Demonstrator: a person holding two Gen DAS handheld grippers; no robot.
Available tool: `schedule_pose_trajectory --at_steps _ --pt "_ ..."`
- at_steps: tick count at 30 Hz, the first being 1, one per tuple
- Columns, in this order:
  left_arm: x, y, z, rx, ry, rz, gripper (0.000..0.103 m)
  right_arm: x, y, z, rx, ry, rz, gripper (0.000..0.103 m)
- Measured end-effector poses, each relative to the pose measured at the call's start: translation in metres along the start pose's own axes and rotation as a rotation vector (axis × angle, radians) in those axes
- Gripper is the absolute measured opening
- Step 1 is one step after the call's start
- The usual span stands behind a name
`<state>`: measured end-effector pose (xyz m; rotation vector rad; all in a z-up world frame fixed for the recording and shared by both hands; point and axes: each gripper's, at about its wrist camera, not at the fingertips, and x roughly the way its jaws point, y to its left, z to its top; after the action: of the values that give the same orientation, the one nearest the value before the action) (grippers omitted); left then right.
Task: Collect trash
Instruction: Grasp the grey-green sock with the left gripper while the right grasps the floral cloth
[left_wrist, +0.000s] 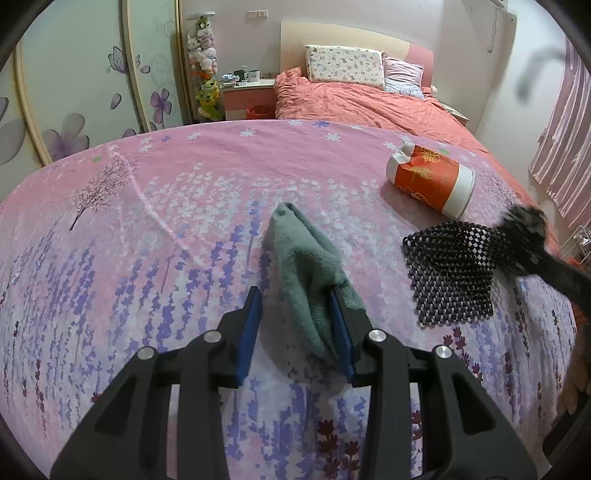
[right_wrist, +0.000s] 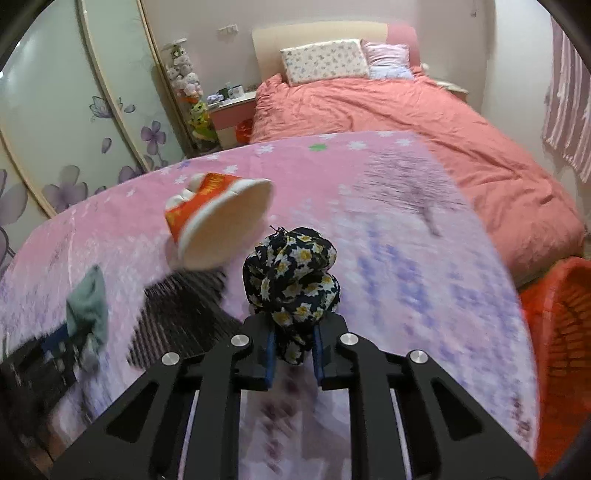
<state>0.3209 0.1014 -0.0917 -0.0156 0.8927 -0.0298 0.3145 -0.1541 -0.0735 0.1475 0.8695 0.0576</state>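
Right gripper (right_wrist: 293, 345) clamped narrow on a bundled floral cloth (right_wrist: 291, 277); left gripper (left_wrist: 295, 325) part open around a green towel (left_wrist: 306, 266).

The towel touches only the left gripper's right pad; whether it is gripped I cannot tell. Both hover over the pink flowered desk (left_wrist: 147, 221), where a crushed red paper cup (left_wrist: 430, 179) and black mesh mat (left_wrist: 448, 273) lie. An orange basket (right_wrist: 561, 332) is cut off at the right edge; the right wrist view is blurred.

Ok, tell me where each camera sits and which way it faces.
Left wrist: on the left hand-held gripper, looking down across the pink tablecloth towards the bed; a green cloth lies between its fingers.
Right wrist: on the right hand-held gripper, same heading; its jaws clamp a floral cloth.
Shared: green cloth, red paper cup, black mesh mat.
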Motion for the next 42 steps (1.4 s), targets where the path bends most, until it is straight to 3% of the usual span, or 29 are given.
schedule_pose_trajectory --at_steps 7,27,32,36,42 --pt "0.002 -0.002 0.002 -0.004 0.000 -0.006 0.038 -0.028 -0.021 -0.044 -0.071 0.000 -0.088 0.015" --pt "-0.001 0.005 0.001 -0.041 -0.007 -0.069 0.043 -0.027 -0.034 -0.044 -0.013 0.002 -0.059 0.017" --pt "-0.002 0.007 0.001 -0.053 -0.009 -0.100 0.050 -0.027 -0.034 -0.044 -0.018 0.002 -0.066 0.017" --pt "-0.001 0.001 0.002 -0.026 -0.006 -0.117 0.062 -0.028 -0.033 -0.044 -0.014 0.002 -0.060 0.018" --pt "0.006 -0.009 0.011 0.006 -0.008 -0.090 0.063 -0.027 -0.034 -0.044 -0.001 0.002 -0.043 0.018"
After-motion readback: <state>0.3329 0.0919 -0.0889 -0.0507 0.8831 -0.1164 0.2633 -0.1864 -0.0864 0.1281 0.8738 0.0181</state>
